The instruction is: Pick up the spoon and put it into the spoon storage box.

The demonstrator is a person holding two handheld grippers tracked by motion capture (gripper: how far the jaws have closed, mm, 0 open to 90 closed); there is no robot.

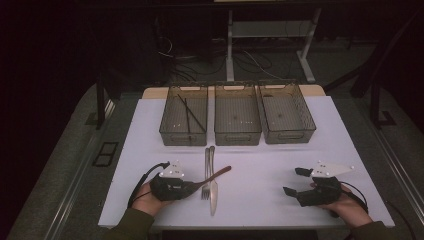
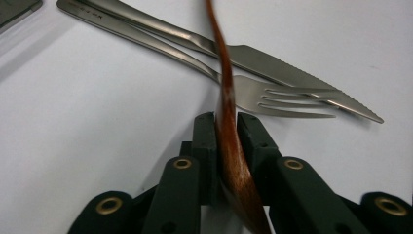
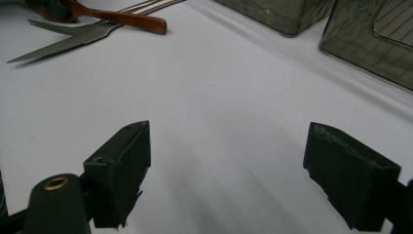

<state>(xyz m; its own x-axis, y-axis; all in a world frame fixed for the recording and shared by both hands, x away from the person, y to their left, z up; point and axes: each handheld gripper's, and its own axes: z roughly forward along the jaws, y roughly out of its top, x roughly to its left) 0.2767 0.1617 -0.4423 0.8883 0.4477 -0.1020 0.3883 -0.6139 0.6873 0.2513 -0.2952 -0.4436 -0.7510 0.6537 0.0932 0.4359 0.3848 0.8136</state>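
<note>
Left gripper (image 2: 226, 127) clamps spoon (image 2: 229, 146) over fork (image 2: 272, 97) and knife (image 2: 292, 73) | right gripper (image 3: 226, 170) wide, well apart on worktop (image 3: 219, 97)

A white bench (image 1: 280, 155) takes up the middle of the high view. Three wire bins stand side by side along its far edge: the left bin (image 1: 183, 115) with two dark sticks (image 1: 191, 116) crossed inside, the middle bin (image 1: 237, 114), and the right bin (image 1: 286, 112). Behind them, at the top of the frame, cables (image 1: 200, 62) sprawl on the floor beside a white stand (image 1: 270, 37).
</note>
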